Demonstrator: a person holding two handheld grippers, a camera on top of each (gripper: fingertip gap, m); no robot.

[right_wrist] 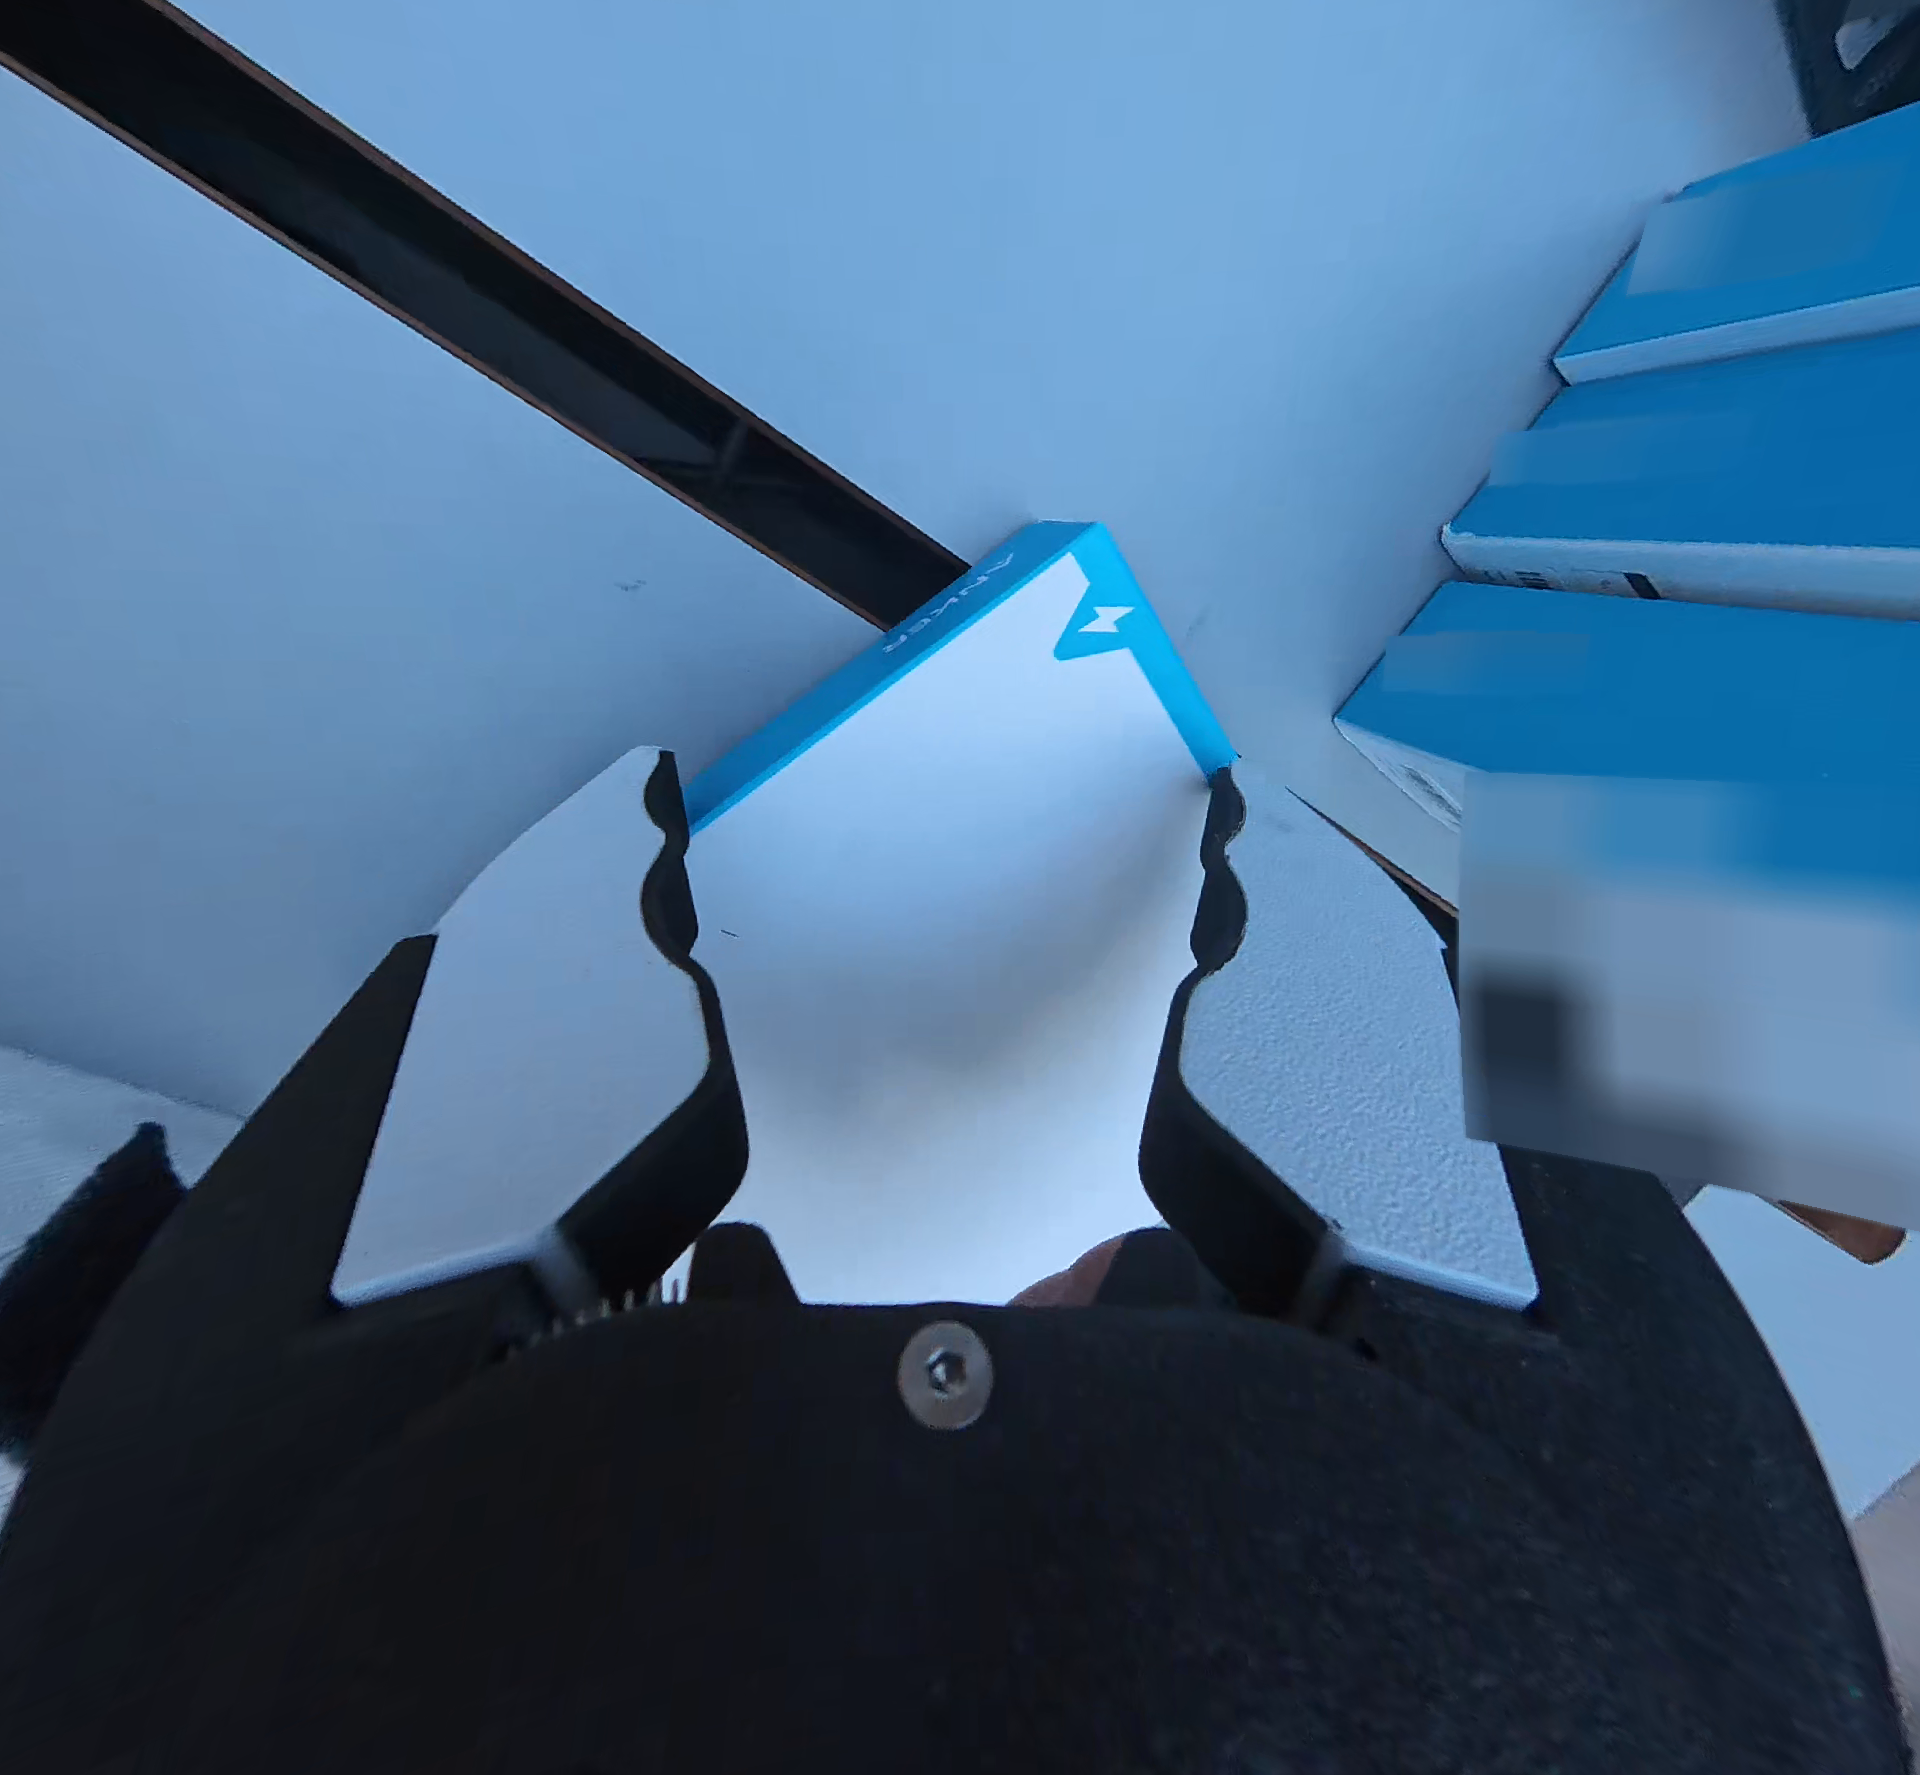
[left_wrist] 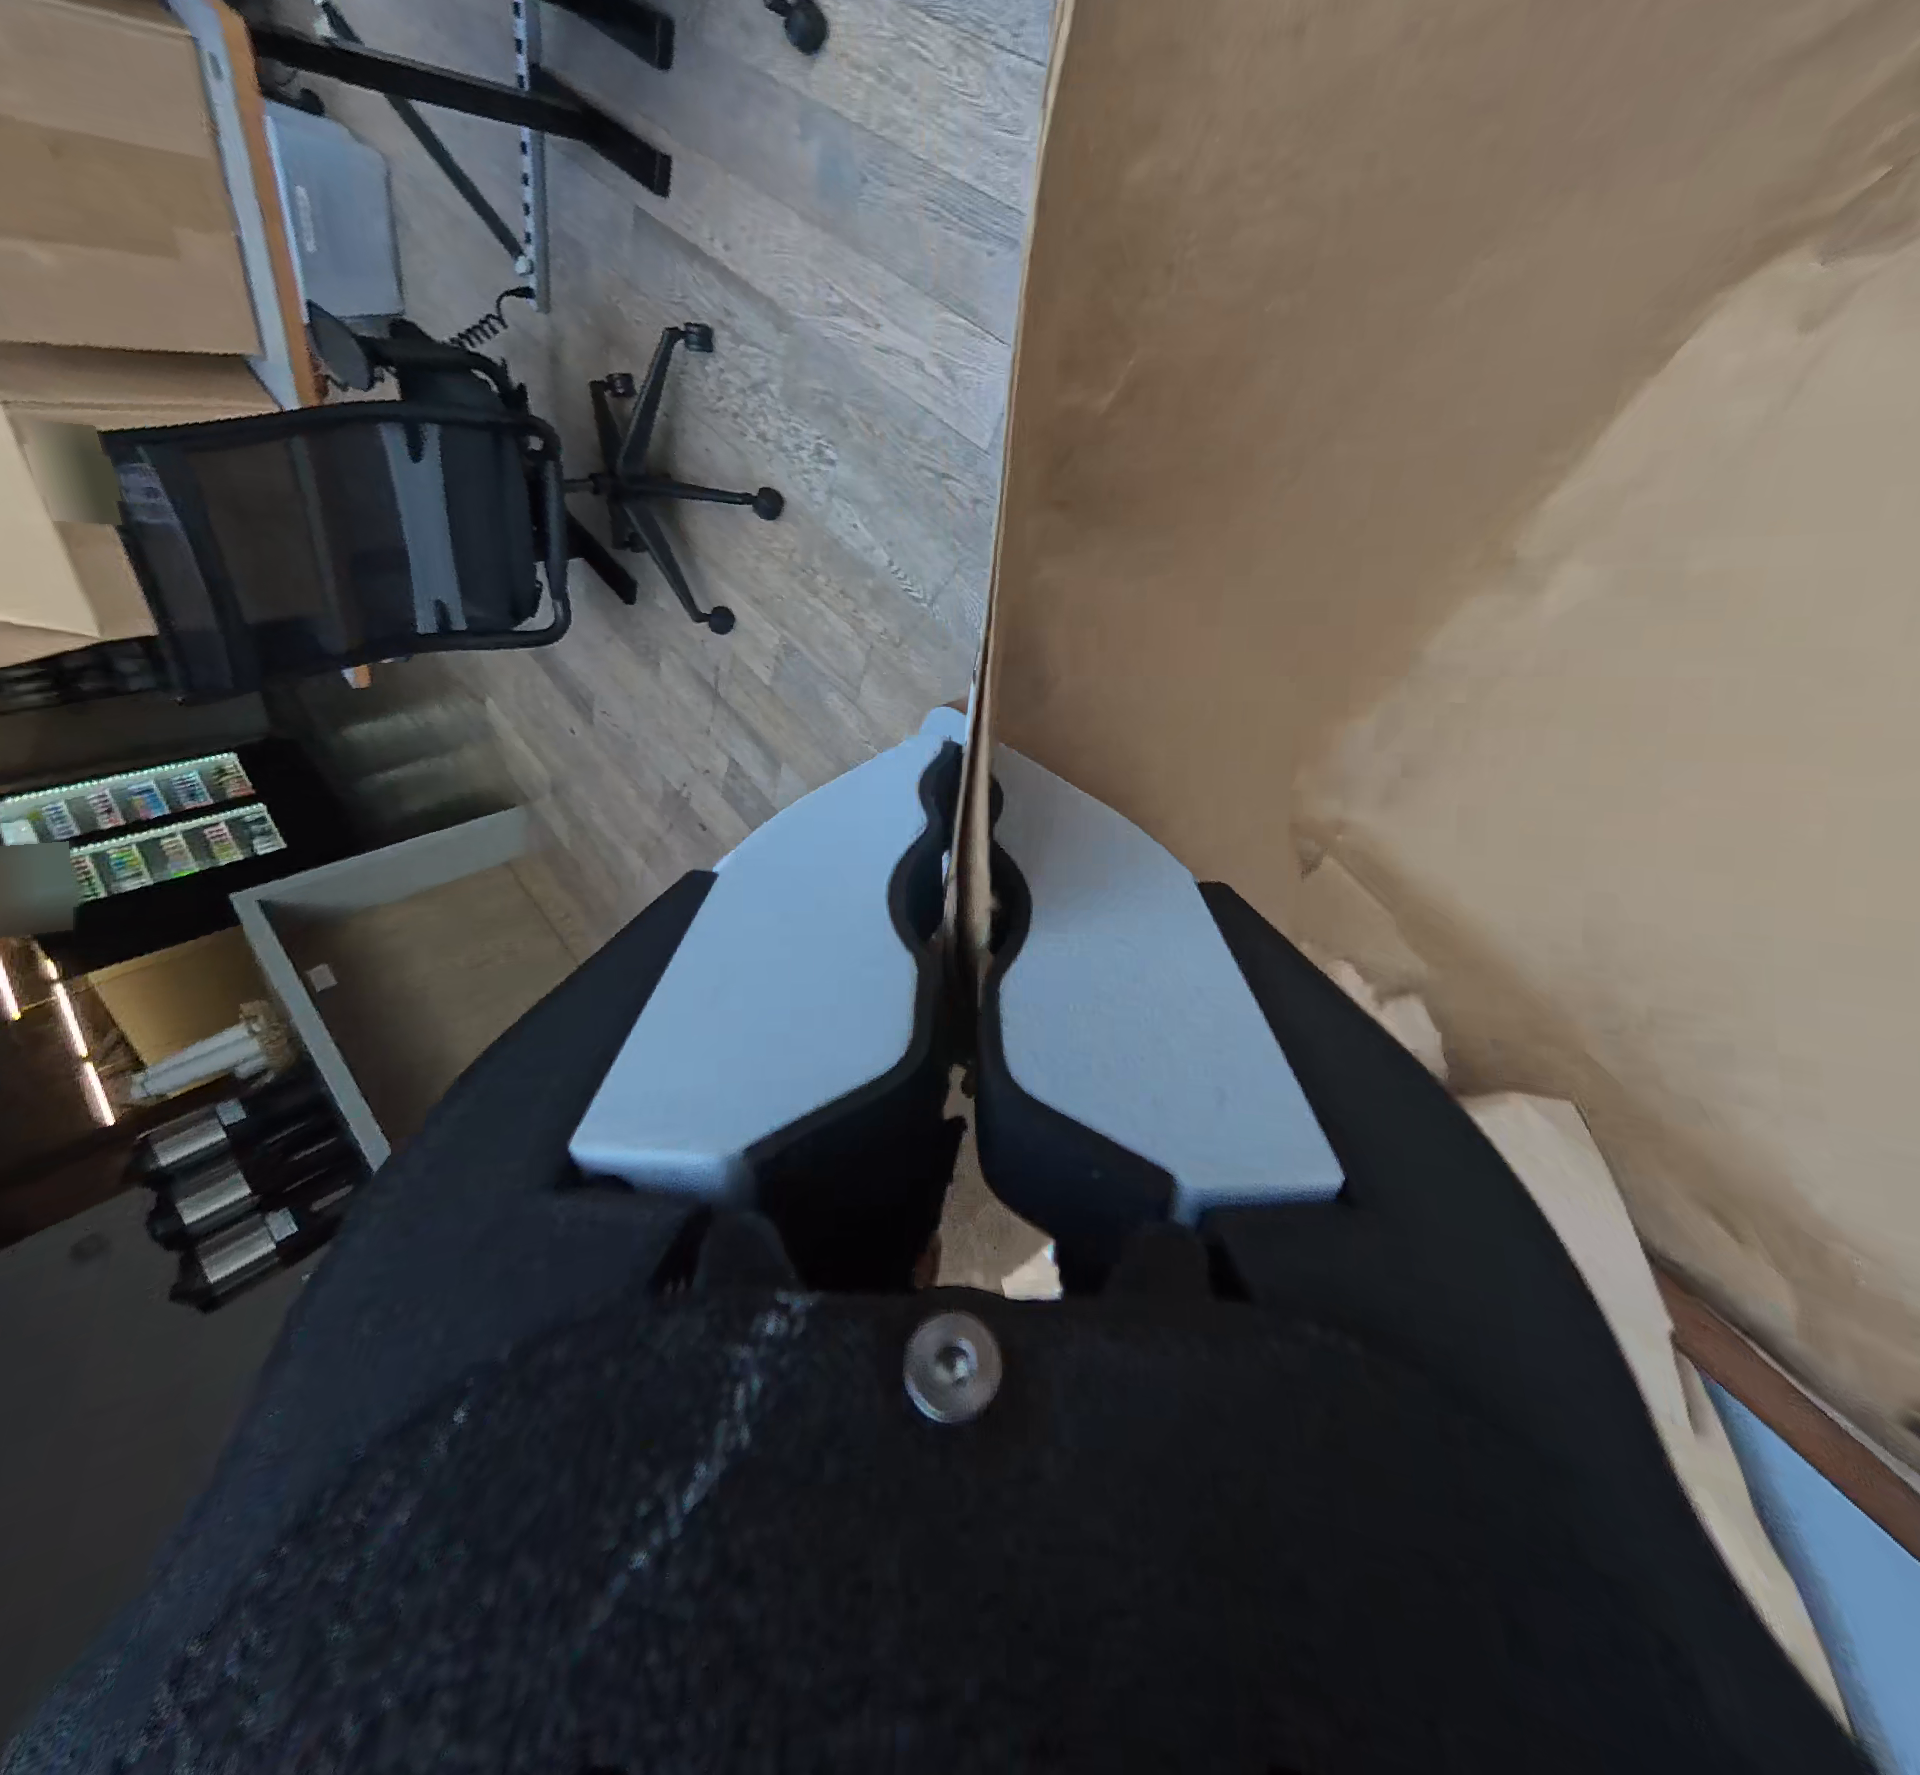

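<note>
The left tongs [left_wrist: 971, 852] are pinching the thin edge of a big brown cardboard flap [left_wrist: 1351, 375], w/ both grey fingers [left_wrist: 790, 977] pressing on it from each side. The flap is standing up on its edge & filling the right half of the left wrist view. Behind it a black office chair [left_wrist: 343, 541] is sitting on the wood floor [left_wrist: 831, 291].

The right tongs [right_wrist: 951, 790] are spreading wide around a white box w/ blue sides [right_wrist: 935, 842]. Both tips are touching the box's sides, so they're gripping it. The box is lying flat on the white counter [right_wrist: 935, 167], next to a dark gap. More blue boxes [right_wrist: 1704, 437] are stacking up just to the right.

How much is done or left, I can't tell from here – one box is in the tongs & the flap is being held
</note>
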